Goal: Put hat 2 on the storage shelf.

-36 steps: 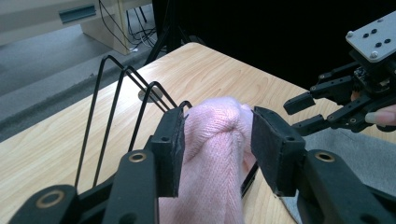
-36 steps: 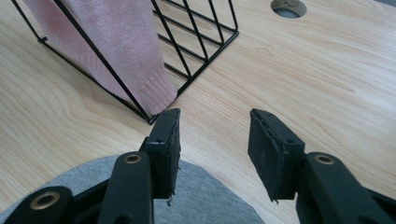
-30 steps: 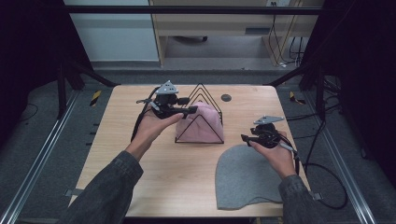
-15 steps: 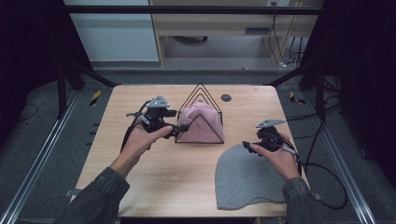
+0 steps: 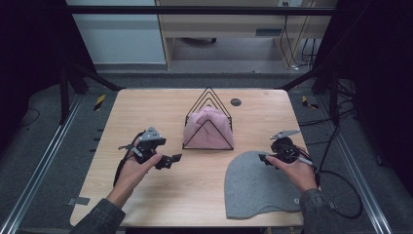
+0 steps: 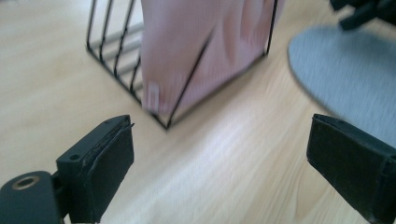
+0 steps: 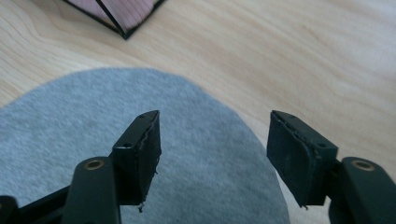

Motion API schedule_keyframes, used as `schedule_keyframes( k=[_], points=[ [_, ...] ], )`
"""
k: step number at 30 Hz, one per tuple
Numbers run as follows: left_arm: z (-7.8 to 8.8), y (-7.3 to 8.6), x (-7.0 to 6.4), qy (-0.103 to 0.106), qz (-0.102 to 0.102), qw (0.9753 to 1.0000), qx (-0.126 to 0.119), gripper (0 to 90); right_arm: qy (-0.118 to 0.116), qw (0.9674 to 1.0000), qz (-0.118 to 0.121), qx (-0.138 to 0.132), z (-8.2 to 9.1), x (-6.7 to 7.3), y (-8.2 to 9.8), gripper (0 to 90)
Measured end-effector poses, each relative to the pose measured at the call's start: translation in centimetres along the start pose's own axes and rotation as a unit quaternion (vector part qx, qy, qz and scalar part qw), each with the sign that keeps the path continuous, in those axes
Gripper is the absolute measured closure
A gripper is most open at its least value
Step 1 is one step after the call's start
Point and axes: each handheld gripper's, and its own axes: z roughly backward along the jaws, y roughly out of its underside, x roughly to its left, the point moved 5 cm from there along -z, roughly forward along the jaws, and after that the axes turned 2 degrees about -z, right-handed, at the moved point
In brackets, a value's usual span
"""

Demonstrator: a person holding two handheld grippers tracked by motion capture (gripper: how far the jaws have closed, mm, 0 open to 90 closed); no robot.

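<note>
A pink hat (image 5: 207, 127) sits inside a black wire triangular rack (image 5: 208, 100) at the table's middle; in the left gripper view the pink hat (image 6: 201, 51) fills the rack (image 6: 116, 56) just ahead. A grey hat (image 5: 258, 187) lies flat at the front right. My left gripper (image 5: 170, 160) hovers left of the rack, open and empty (image 6: 219, 168). My right gripper (image 5: 263, 159) stands open over the grey hat's (image 7: 93, 126) upper edge, with nothing between its fingers (image 7: 215, 154).
A small dark round disc (image 5: 235, 102) lies on the wooden table (image 5: 146, 112) behind the rack. A cable (image 5: 336, 180) trails from the right gripper off the right edge. Black frame posts stand at the table's back corners.
My left gripper has let go of the pink hat, now in the rack, and pulled back left and toward the person, open. The right gripper has dropped slightly onto the grey hat's edge.
</note>
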Motion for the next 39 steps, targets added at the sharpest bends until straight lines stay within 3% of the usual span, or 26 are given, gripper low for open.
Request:
schedule_keyframes(
  k=[2, 5, 9, 14, 19, 28, 39],
  points=[
    [-0.1, 1.2, -0.2, -0.004, 0.002, 0.9999, 0.014, 7.0, 0.002, 0.9999, -0.006, 0.01, -0.1, -0.2, 0.4, 37.5],
    [-0.1, 2.2, -0.4, -0.009, -0.01, 0.9991, 0.041, 7.1, 0.0, 0.9997, -0.012, 0.021, -0.1, -0.4, 0.9, 39.0],
    [0.7, 3.2, -0.4, -0.018, -0.007, 0.9987, 0.048, 7.5, 0.003, 0.9993, -0.02, 0.03, 0.3, -1.0, 1.5, 39.5],
    [1.3, 4.3, -0.1, -0.003, 0.003, 0.9981, 0.061, 7.6, 0.001, 0.9979, -0.04, 0.051, 0.7, -2.0, 2.1, 36.6],
    [1.4, 4.5, 0.4, -0.01, 0.006, 0.9982, 0.058, 8.6, 0.002, 0.9972, -0.05, 0.055, 0.6, -2.5, 2.3, 35.7],
    [1.1, 4.7, 0.1, -0.006, -0.001, 0.9979, 0.064, 8.9, 0.0, 0.9963, -0.049, 0.071, -0.1, -2.4, 2.5, 36.0],
    [0.9, 4.8, 0.0, -0.004, -0.006, 0.9977, 0.068, 9.2, -0.002, 0.9954, -0.034, 0.089, -1.0, -1.8, 2.5, 37.1]
  ],
)
